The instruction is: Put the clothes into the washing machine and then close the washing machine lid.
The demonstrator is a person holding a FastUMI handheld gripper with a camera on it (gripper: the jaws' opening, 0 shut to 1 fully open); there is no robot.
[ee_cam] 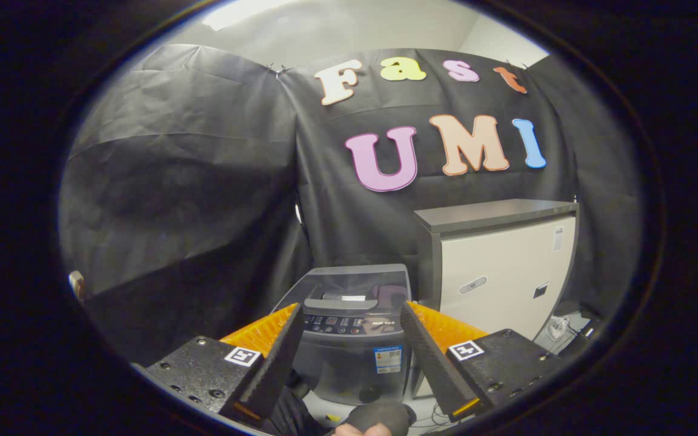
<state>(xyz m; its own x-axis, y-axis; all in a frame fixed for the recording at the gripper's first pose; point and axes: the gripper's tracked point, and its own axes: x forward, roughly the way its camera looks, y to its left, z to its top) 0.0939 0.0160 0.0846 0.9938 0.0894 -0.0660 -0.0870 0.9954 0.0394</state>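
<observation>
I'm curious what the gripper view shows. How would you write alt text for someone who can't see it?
An open gripper with nothing between its fingers points at a small grey top-loading washing machine just ahead, its lid closed. A grey-topped white cabinet stands beside the washer against the black cloth wall, and a dark-gloved hand sits below the fingers.

Gripper (352,315): two long, flat fingers (276,357) with finely ribbed inner faces, tapering toward the tips. Ridged orange plates sit behind each finger on the outer side. Each finger is mounted on a black, matte, speckled block (200,366) with several small round screws set in the top face. Each block carries a square white tag (243,356) with a black pattern at its inner corner. A small orange strip shows at the base of each finger. Below, between the blocks, a dark sleeve (379,416) with a ribbed cuff.
</observation>
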